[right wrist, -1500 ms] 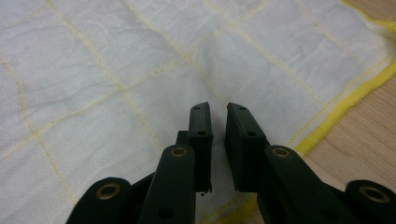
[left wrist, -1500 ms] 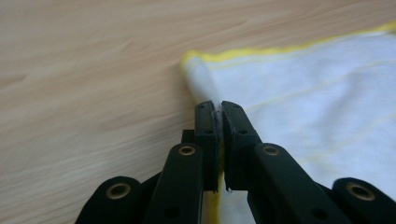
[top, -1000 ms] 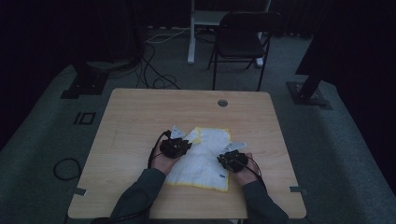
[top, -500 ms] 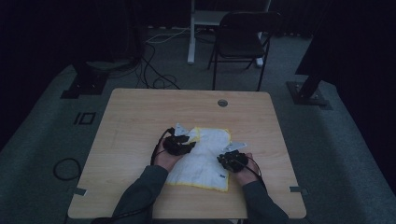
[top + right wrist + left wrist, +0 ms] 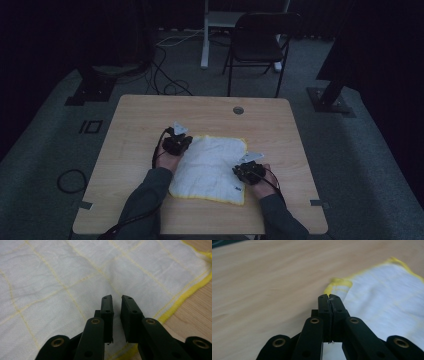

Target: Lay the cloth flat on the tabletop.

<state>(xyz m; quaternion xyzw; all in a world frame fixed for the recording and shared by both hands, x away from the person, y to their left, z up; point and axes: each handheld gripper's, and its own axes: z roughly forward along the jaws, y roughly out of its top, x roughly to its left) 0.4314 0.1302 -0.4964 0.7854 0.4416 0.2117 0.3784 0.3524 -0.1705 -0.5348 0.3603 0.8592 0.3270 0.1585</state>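
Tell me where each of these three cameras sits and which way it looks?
High view: above the person's side, looking forward and down on the light wooden table; both forearms and hands show.
Left gripper view: on the left gripper, looking along its shut black fingers at a yellow corner.
Right gripper view: on the right gripper, fingers slightly apart over the cloth.
All share the white yellow-edged cloth.

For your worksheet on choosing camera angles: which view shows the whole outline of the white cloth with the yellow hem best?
The high view: the white cloth with the yellow hem lies spread flat on the wooden table, all four edges visible. The left gripper view shows one hemmed corner just beyond the shut tongs. The right gripper view shows its stitched grid close up.
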